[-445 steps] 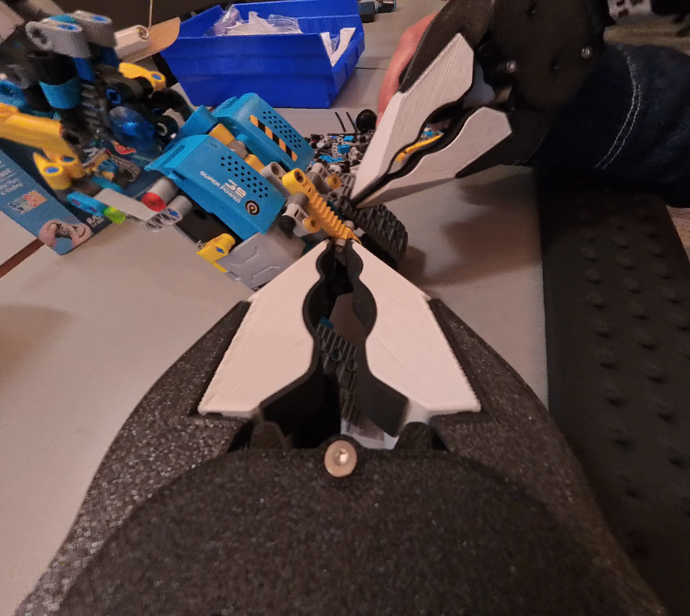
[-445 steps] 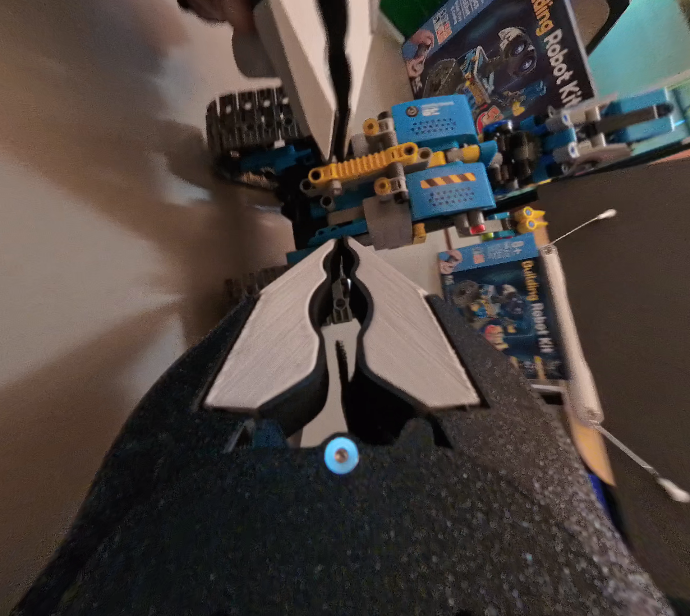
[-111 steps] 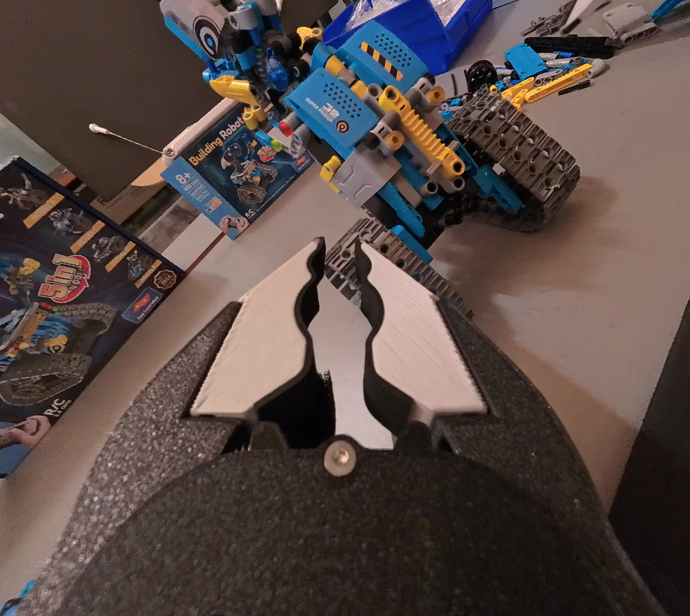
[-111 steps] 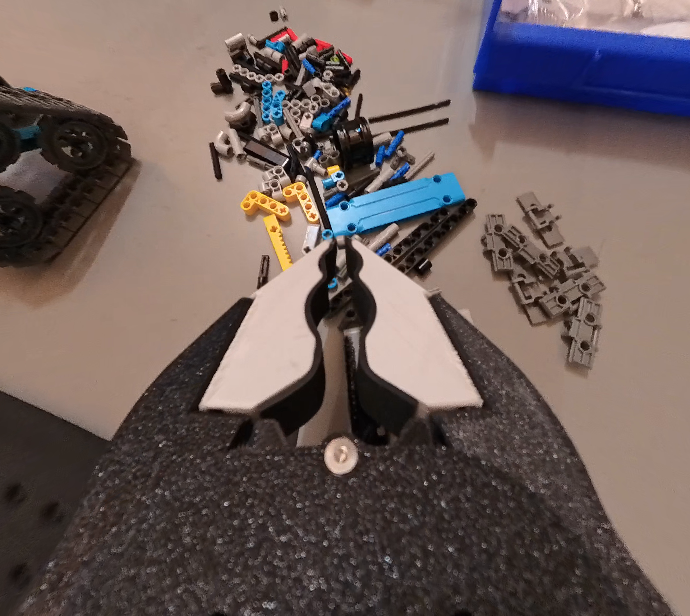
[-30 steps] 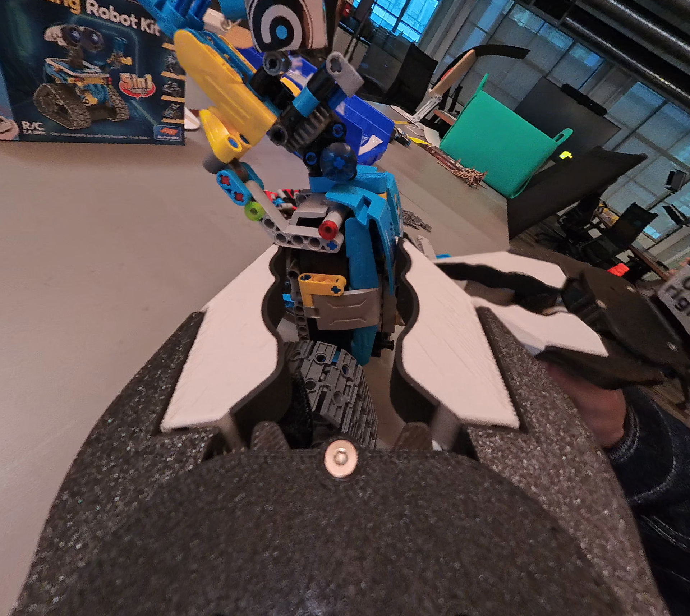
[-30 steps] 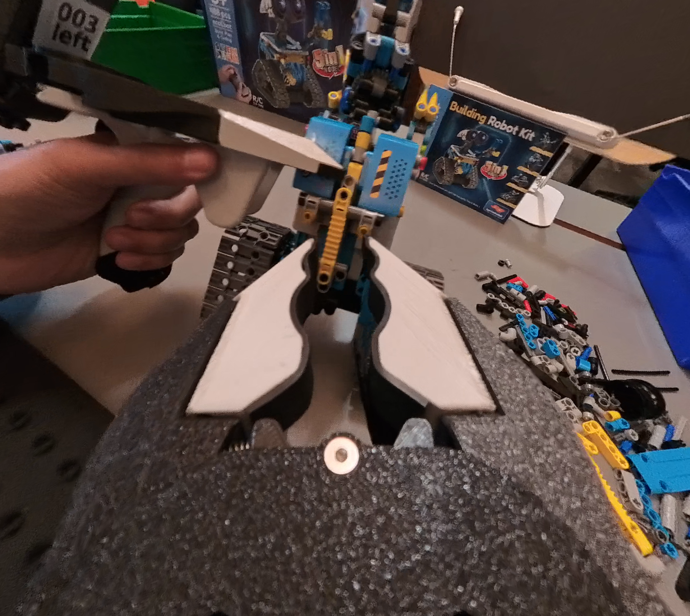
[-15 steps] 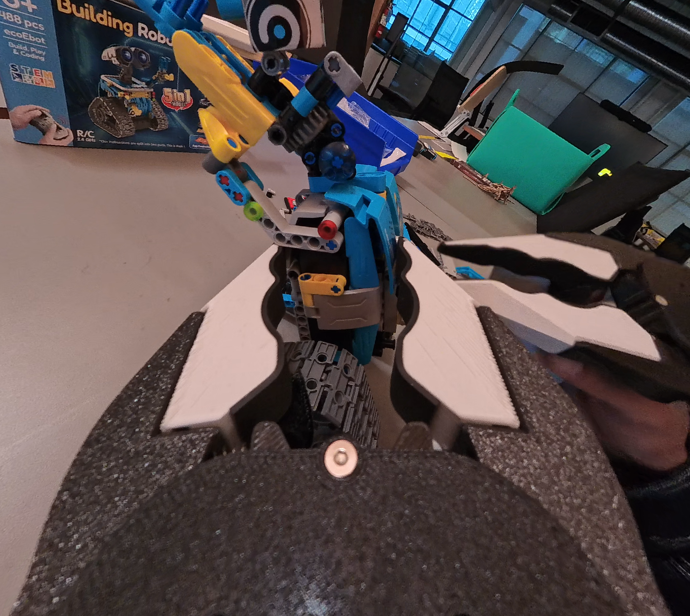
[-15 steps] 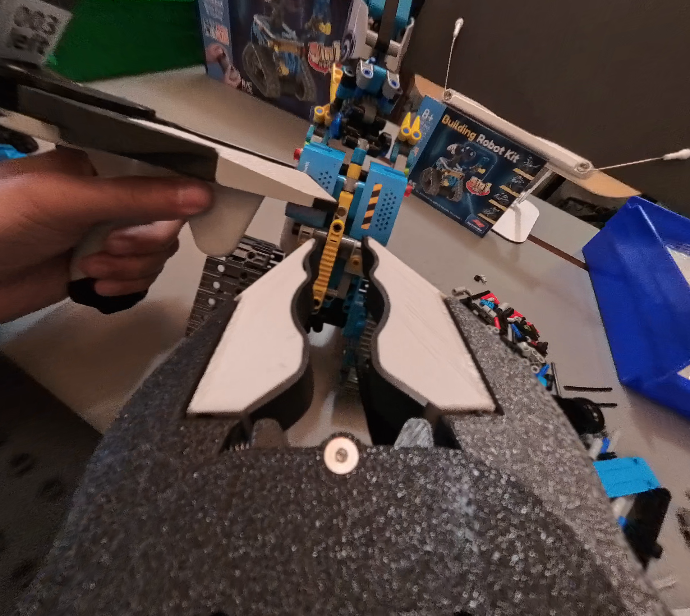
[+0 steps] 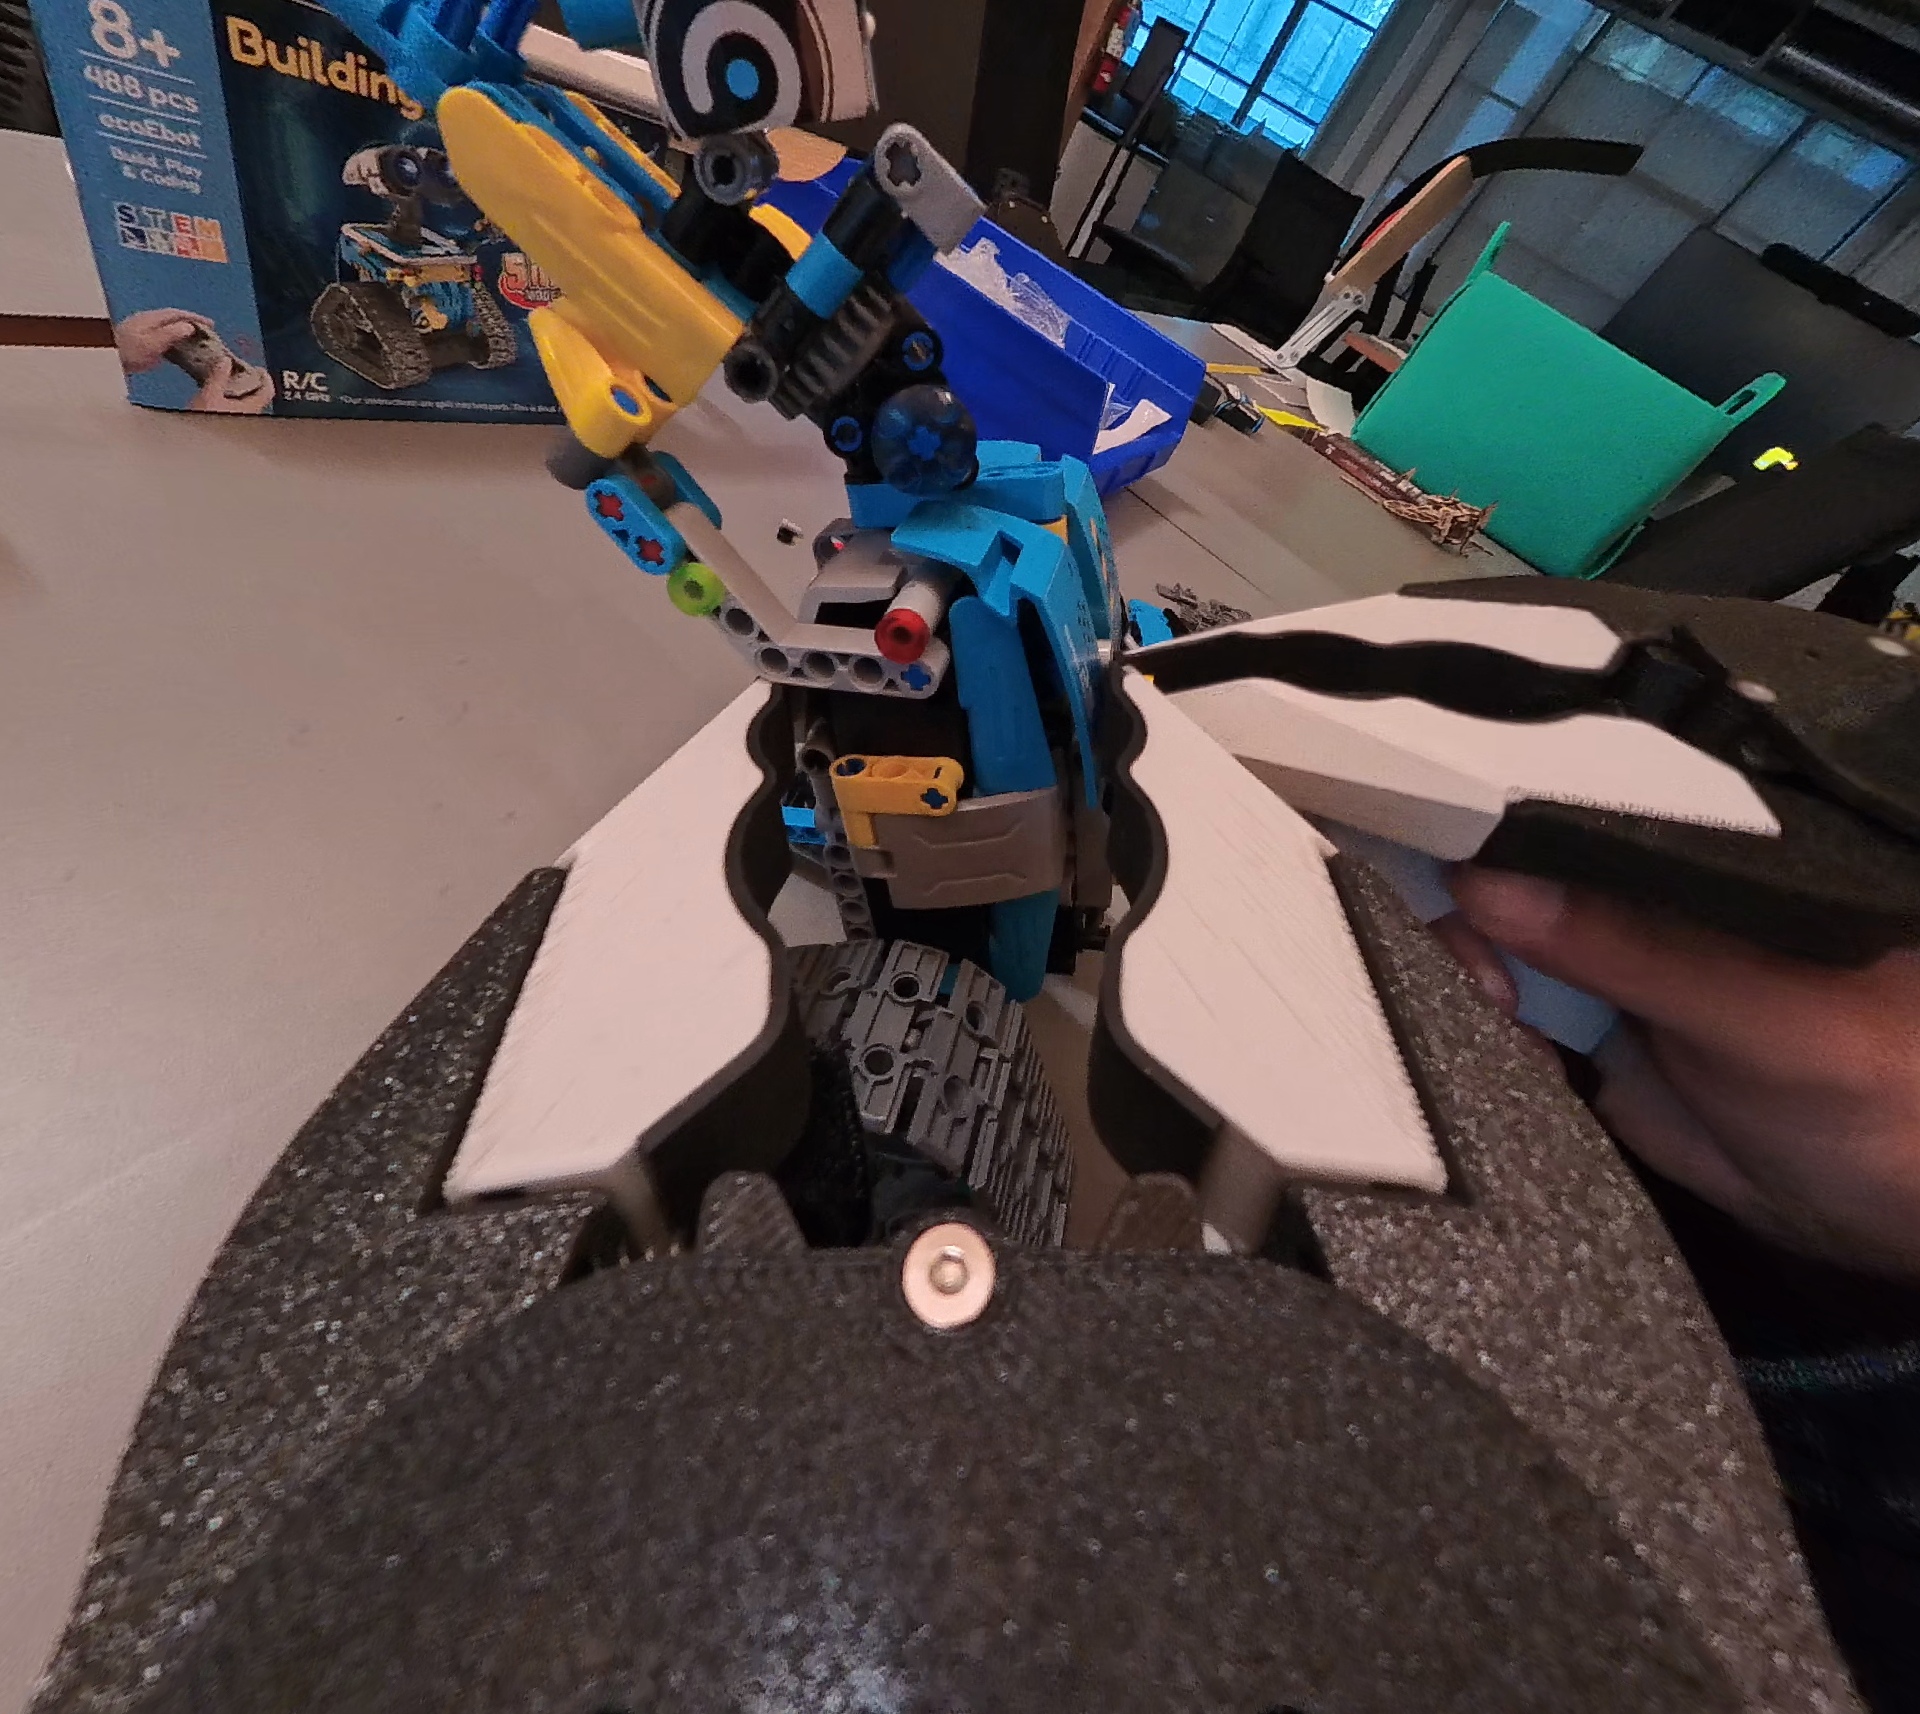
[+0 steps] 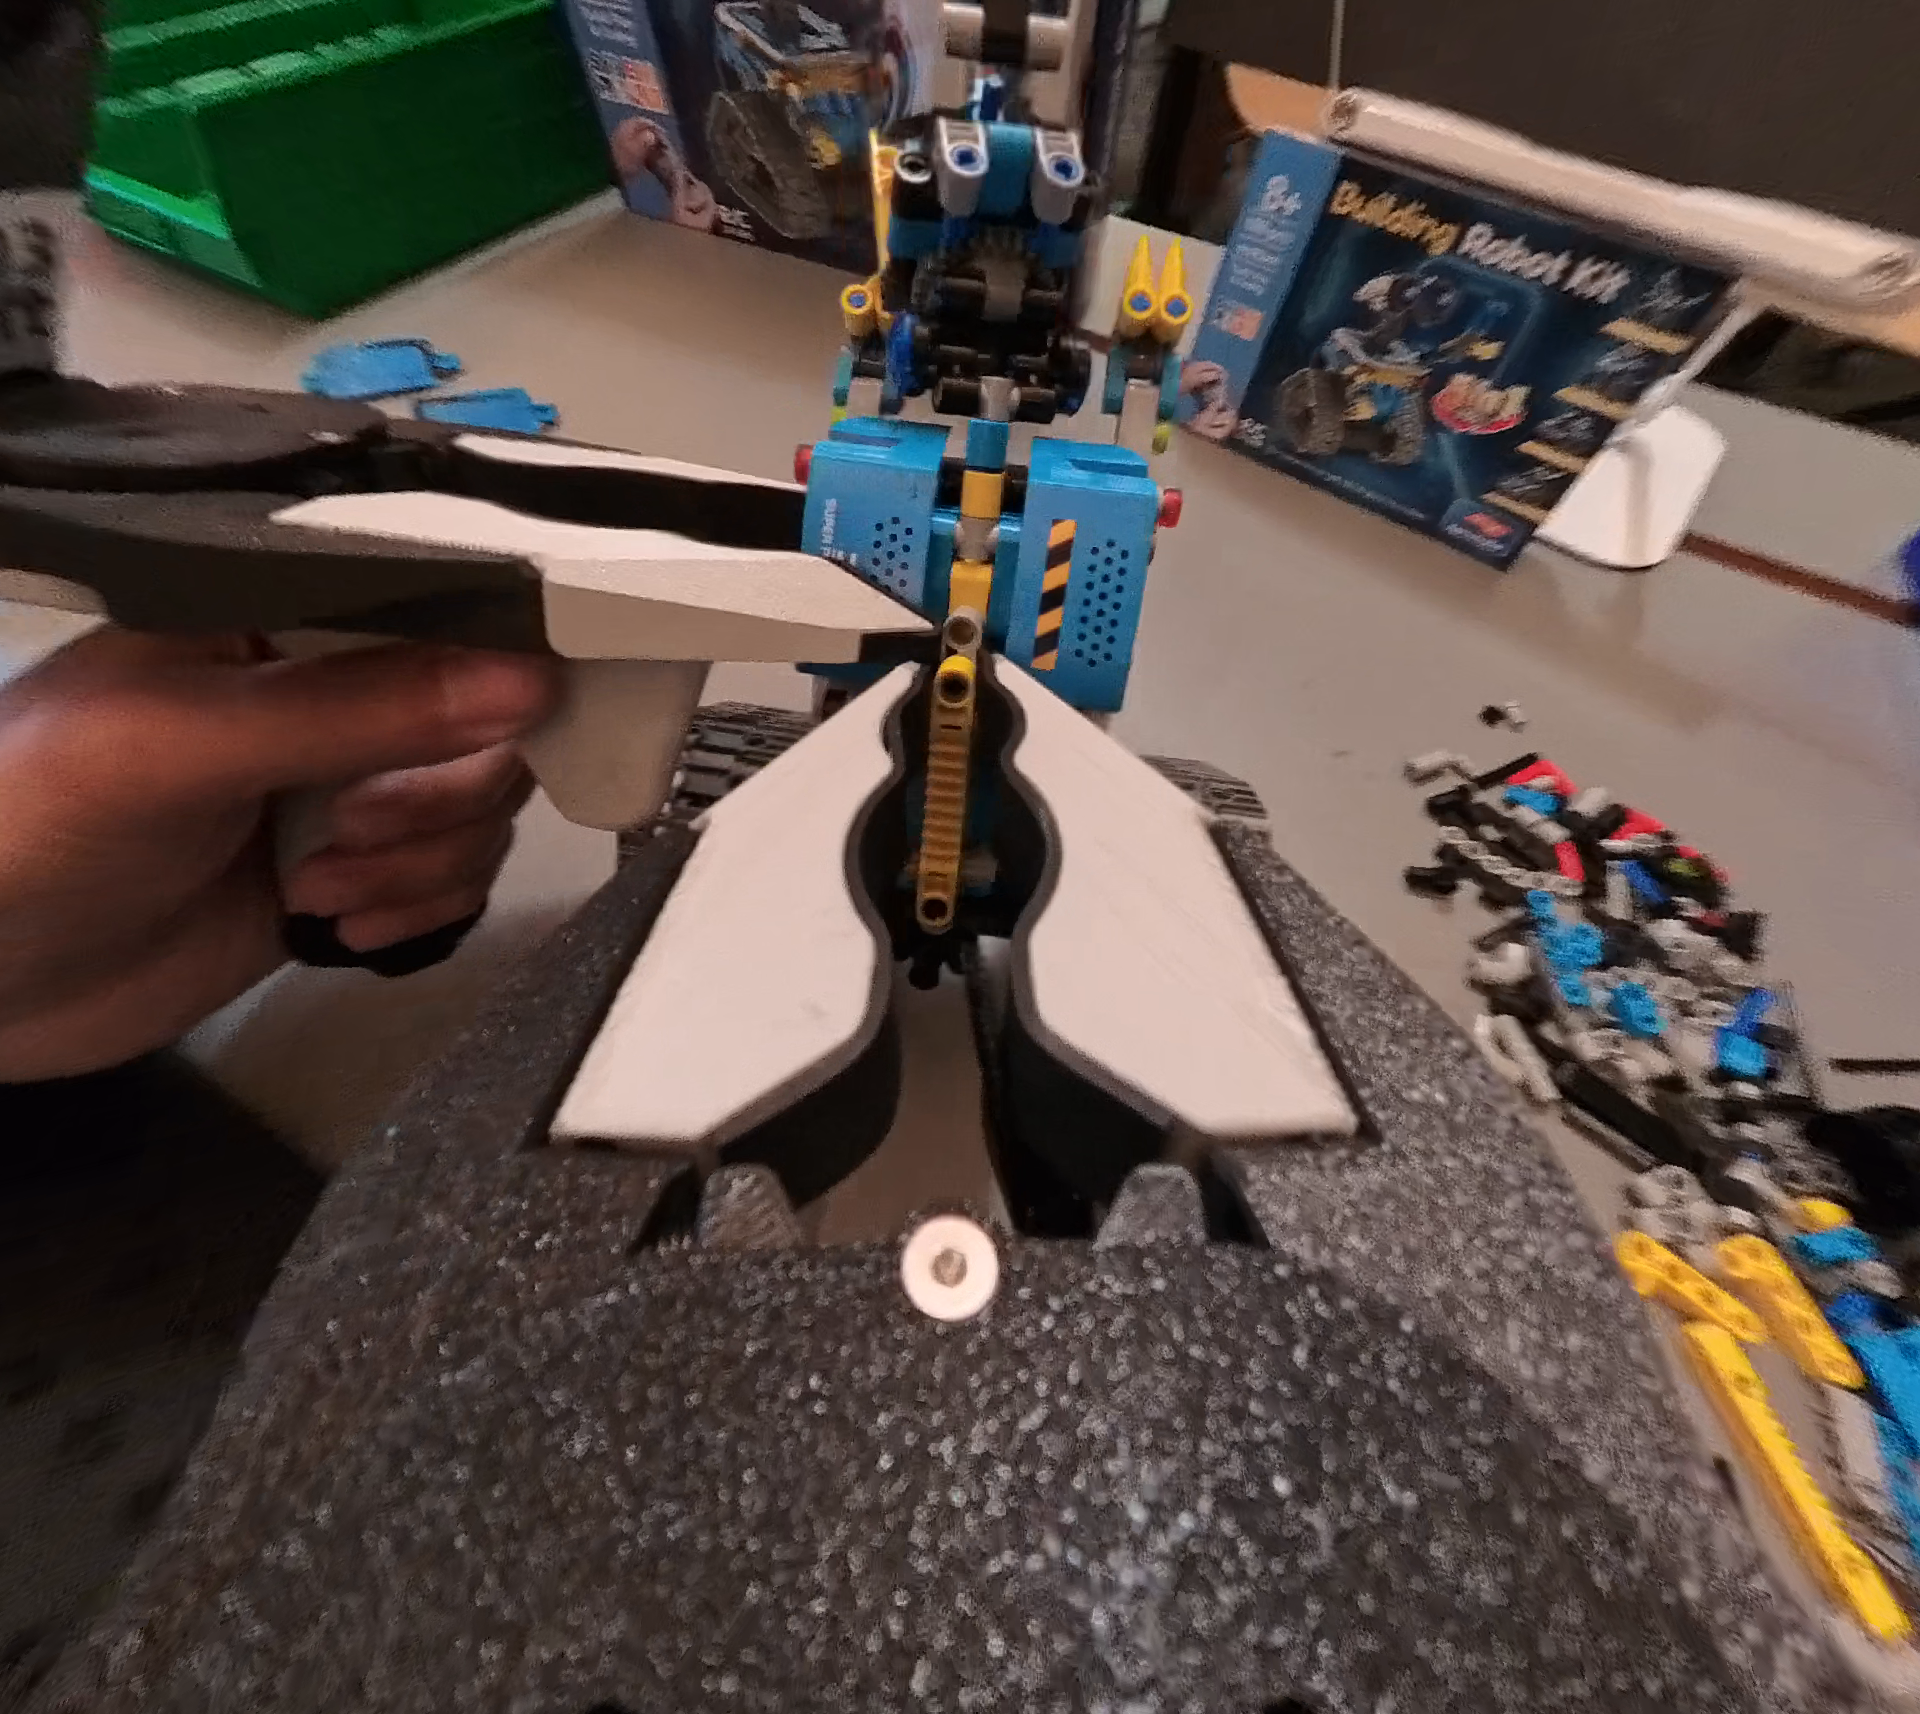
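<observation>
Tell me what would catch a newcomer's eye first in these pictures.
A blue, yellow and grey brick-built tracked robot stands mid-table. The left hand-held gripper is clamped across its body, and the right hand-held gripper is closed on its yellow toothed rack beam. A heap of loose small bricks lies to the right.

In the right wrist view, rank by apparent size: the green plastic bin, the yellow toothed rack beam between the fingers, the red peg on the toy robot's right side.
1. Green plastic bin.
2. Yellow toothed rack beam, though nearness to the camera enlarges it.
3. Red peg.
</observation>
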The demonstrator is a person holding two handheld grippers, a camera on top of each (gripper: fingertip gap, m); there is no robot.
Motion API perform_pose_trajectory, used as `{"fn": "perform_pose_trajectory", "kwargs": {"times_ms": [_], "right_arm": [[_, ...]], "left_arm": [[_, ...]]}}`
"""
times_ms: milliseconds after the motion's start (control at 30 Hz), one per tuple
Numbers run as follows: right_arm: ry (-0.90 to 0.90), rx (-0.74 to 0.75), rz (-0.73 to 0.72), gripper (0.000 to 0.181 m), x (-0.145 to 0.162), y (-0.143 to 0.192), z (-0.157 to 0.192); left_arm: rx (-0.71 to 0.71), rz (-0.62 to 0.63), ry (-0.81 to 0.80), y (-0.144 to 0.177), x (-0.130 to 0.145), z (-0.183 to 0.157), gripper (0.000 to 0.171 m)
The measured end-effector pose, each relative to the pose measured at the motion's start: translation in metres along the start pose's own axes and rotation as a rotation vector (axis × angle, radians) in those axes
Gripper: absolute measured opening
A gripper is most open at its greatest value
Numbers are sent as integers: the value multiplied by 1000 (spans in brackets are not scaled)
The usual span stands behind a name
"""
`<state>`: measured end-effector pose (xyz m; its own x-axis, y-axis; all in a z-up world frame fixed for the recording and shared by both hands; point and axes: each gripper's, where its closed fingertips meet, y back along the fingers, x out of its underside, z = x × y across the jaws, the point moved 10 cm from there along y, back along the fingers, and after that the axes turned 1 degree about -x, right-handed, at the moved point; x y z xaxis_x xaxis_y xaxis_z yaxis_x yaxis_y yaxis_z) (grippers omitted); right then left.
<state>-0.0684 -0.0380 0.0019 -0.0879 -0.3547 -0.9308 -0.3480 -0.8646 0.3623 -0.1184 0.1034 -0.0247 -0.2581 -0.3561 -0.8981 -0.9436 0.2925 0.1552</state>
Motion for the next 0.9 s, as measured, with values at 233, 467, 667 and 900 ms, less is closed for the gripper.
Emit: {"fn": "perform_pose_trajectory", "kwargs": {"times_ms": [233,467,667,900], "right_arm": [[71,53,-19,6,1,-1,3],[56,78,-49,6,5,3,4],[37,84,-56,5,7,6,3],[33,84,-89,5,8,21,4]], "left_arm": [[-2,6,-23,-1,-1,2,57],[23,5,-36,-3,0,2,57],[34,16,-46,-5,0,1,57],[-27,-9,15,-4,-5,18,57]]}}
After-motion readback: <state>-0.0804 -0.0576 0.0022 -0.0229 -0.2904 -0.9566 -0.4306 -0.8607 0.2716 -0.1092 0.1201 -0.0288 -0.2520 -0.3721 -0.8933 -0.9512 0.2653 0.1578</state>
